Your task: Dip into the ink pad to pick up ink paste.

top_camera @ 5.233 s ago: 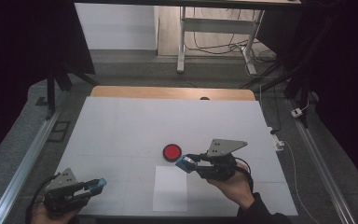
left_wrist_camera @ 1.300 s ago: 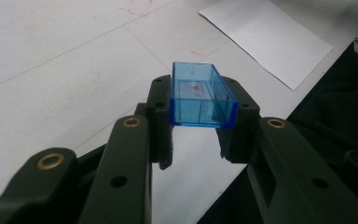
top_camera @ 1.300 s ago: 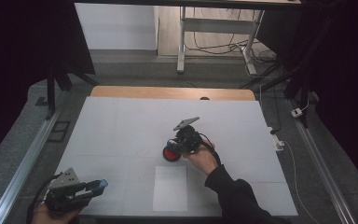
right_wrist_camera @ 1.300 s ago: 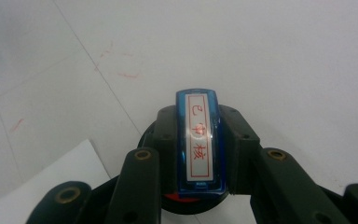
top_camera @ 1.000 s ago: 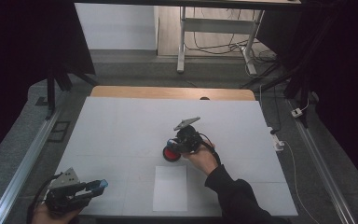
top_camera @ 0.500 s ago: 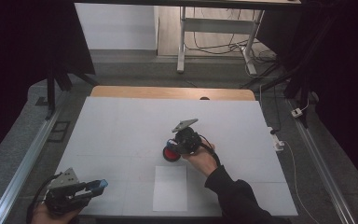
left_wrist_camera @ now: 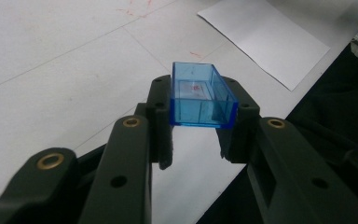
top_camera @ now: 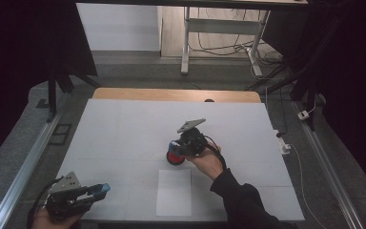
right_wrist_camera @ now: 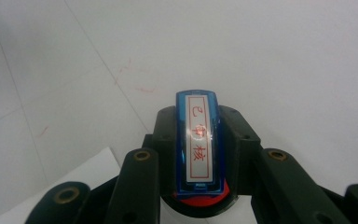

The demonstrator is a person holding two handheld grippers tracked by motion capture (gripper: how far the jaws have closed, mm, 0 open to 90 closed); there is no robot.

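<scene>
While the right tongs [top_camera: 175, 149] are clenching a blue stamp [right_wrist_camera: 198, 140] at the centre of the high view, the stamp is sitting over a round red ink pad [top_camera: 175, 158] on the counter [top_camera: 124, 129]. In the right gripper view, the stamp's flat face is pointing up at the camera: a white rectangle with red characters inside a red border, framed in glossy translucent blue plastic. A red rim of the pad is showing just beneath it at the lower centre of that frame. Whether the stamp is touching the pad cannot be told.

At the lower left of the high view, the left tongs [top_camera: 100, 190] are gripping the cap [left_wrist_camera: 201, 95], a small, hollow, rectangular box of clear blue plastic with thin walls and sharp corners.

Judged from this layout, the inking step is in hand. The next move is likely calling for lifting the stamp and carrying it to the paper [top_camera: 174, 192], a plain white sheet lying flat just below the pad, then turning the face down squarely for an even print.

The counter surface is matte white, marked by faint seams and small red smudges.
</scene>
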